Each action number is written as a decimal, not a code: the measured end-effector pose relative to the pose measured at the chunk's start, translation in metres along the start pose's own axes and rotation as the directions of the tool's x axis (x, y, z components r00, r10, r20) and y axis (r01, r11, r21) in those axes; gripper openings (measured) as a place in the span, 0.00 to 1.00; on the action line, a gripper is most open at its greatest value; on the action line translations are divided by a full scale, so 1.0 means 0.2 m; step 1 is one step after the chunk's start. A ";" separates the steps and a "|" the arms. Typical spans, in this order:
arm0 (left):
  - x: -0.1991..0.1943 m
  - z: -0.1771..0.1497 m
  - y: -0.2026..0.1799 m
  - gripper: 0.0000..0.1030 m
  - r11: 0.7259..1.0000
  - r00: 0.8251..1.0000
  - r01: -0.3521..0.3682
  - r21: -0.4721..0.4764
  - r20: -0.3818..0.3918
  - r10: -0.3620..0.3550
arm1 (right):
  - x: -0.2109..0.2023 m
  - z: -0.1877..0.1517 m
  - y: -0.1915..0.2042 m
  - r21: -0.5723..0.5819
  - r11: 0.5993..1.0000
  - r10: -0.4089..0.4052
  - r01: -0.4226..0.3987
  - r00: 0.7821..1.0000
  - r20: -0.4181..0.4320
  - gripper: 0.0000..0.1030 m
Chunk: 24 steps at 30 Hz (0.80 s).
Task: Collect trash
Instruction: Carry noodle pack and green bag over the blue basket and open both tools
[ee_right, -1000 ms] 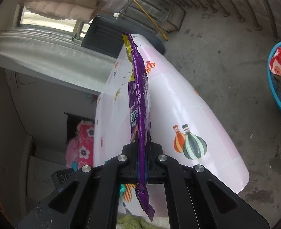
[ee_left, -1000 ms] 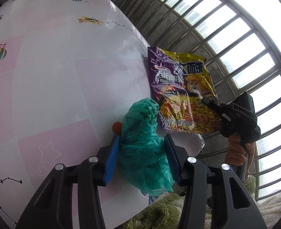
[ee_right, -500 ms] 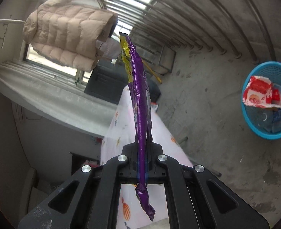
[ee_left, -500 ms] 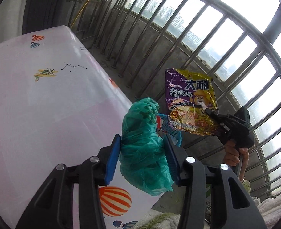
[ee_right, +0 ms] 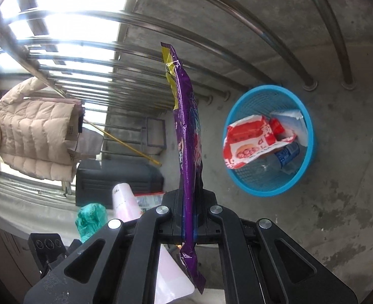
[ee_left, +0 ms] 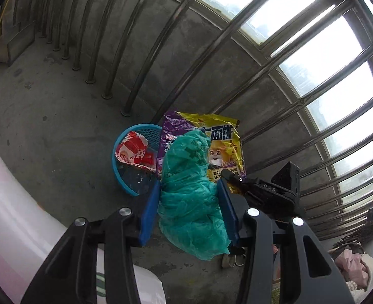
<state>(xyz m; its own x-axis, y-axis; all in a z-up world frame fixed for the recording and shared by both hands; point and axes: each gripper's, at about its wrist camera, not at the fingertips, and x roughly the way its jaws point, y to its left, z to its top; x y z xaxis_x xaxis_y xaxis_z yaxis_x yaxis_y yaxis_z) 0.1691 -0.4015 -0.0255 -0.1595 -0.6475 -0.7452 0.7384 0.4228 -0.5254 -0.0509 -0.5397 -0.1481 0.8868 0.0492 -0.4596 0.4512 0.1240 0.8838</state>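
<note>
Fingers on the left gripper (ee_left: 189,197) squeeze a crumpled green plastic bag (ee_left: 191,192); right gripper (ee_right: 189,224) is clamped tight on a purple noodle wrapper (ee_right: 187,136), both near the blue basket (ee_right: 305,167).

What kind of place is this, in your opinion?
Probably an enclosed home balcony: a bare concrete floor, metal window bars with daylight behind, and a padded jacket hung up, perhaps to dry.
</note>
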 end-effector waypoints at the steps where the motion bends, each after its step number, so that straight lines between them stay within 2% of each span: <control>1: 0.10 0.04 -0.02 0.43 1.000 1.000 -0.001 0.005 -0.026 0.001 | 0.01 0.01 -0.03 0.007 1.000 -0.008 0.008 1.000 -0.004 0.03; 5: 0.45 0.21 -0.04 0.46 1.000 0.997 -0.020 0.009 -0.081 0.020 | 0.11 0.07 -0.12 0.039 0.999 -0.022 0.023 1.000 -0.018 0.05; 6: 0.53 0.25 -0.04 0.51 0.999 0.996 -0.031 0.008 -0.087 0.031 | 0.14 0.09 -0.14 0.047 0.999 -0.020 0.021 0.999 -0.026 0.05; 7: 0.60 0.27 -0.01 0.67 0.999 0.995 -0.040 0.004 -0.093 0.040 | 0.18 0.12 -0.18 0.054 0.998 -0.021 0.023 0.999 -0.041 0.09; 8: 0.67 0.29 0.00 0.76 0.999 0.994 -0.054 -0.005 -0.099 0.053 | 0.23 0.15 -0.23 0.065 0.997 -0.035 0.039 0.998 -0.055 0.22; 11: 0.76 0.31 0.06 0.76 0.994 0.988 -0.100 -0.040 -0.120 0.095 | 0.36 0.22 -0.39 0.096 0.979 -0.177 0.181 0.983 -0.051 0.49; 13: 0.73 0.30 0.10 0.76 0.994 0.990 -0.086 -0.072 -0.120 0.077 | 0.41 0.25 -0.48 0.090 0.944 -0.314 0.318 0.948 -0.057 0.50; 14: 0.69 0.30 0.11 0.76 0.994 0.991 -0.071 -0.079 -0.115 0.061 | 0.41 0.26 -0.50 0.089 0.934 -0.343 0.347 0.938 -0.054 0.50; 17: 0.53 0.27 0.16 0.76 0.994 0.996 -0.060 -0.089 -0.075 0.053 | 0.34 0.26 -0.49 0.092 0.935 -0.344 0.342 0.939 -0.001 0.52; 20: 0.33 0.26 0.20 0.77 0.993 0.998 -0.057 -0.101 -0.016 0.056 | 0.24 0.26 -0.41 0.053 0.920 -0.391 0.387 0.917 0.084 0.54; 24: 0.03 0.21 0.23 0.76 0.992 0.995 -0.055 -0.113 0.079 0.064 | 0.15 0.26 -0.25 -0.028 0.913 -0.395 0.407 0.899 0.187 0.54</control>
<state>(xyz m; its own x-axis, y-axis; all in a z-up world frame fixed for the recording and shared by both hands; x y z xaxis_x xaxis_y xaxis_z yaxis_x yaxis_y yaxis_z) 0.2293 -0.4120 -0.0365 -0.0602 -0.6671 -0.7426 0.6673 0.5264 -0.5270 -0.0417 -0.5961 -0.2010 0.6379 -0.1902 -0.7462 0.7701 0.1611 0.6173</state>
